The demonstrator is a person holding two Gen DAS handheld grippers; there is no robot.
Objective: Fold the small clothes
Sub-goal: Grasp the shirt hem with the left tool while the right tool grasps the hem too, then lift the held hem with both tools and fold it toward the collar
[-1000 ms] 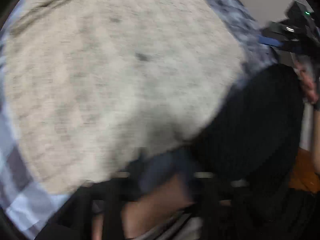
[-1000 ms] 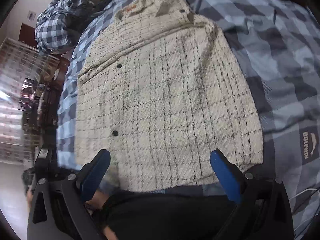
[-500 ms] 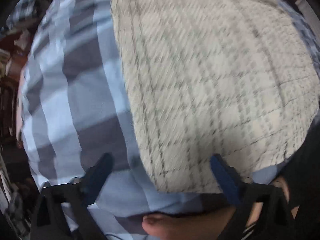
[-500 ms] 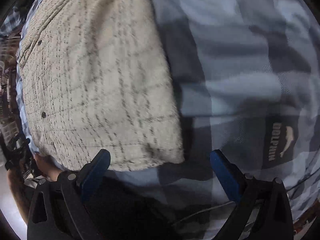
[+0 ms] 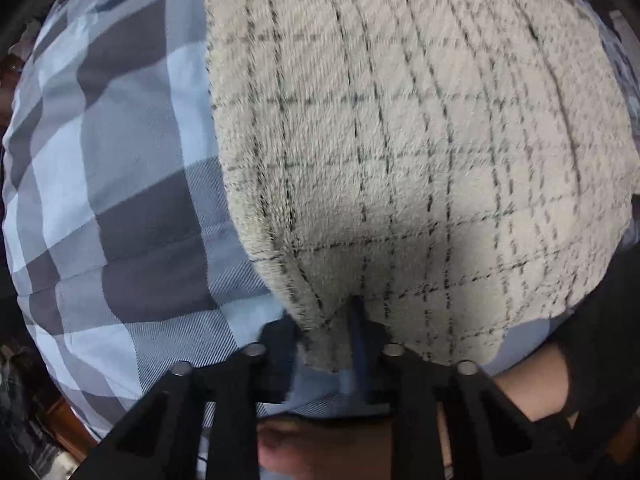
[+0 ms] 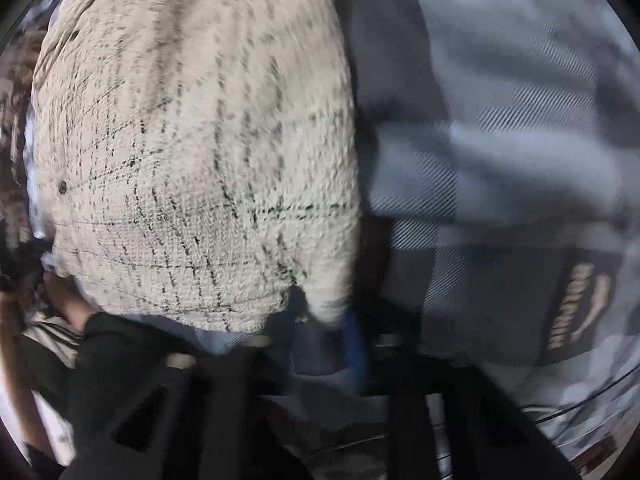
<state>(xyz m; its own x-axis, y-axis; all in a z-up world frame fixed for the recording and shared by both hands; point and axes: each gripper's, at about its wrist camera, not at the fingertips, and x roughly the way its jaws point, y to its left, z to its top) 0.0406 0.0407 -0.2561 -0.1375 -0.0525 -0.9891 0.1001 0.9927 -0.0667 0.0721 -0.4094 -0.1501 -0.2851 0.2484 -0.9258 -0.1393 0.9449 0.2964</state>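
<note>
A cream fleece shirt [image 5: 400,140] with thin black check lines lies flat on a blue checked bedspread [image 5: 120,160]. In the left wrist view my left gripper [image 5: 326,332] points straight down at the shirt's near left corner; its jaws are closing and the hem is pinched between the blue pads. In the right wrist view the same shirt [image 6: 192,152] fills the left half, with dark buttons along its left side. My right gripper [image 6: 324,320] has its jaws closing on the shirt's near right corner, a tuft of fleece bunched between the fingers.
The bedspread [image 6: 500,160] carries a dark label patch [image 6: 580,308] at the right. A person's bare leg [image 5: 532,380] and dark clothing [image 5: 600,340] are close behind the hem. A hand in a black glove [image 6: 112,332] shows at the lower left of the right wrist view.
Both grippers have dropped onto the shirt's near hem. Their jaws, wide apart before, have come together on the left and right corners of the fleece.
</note>
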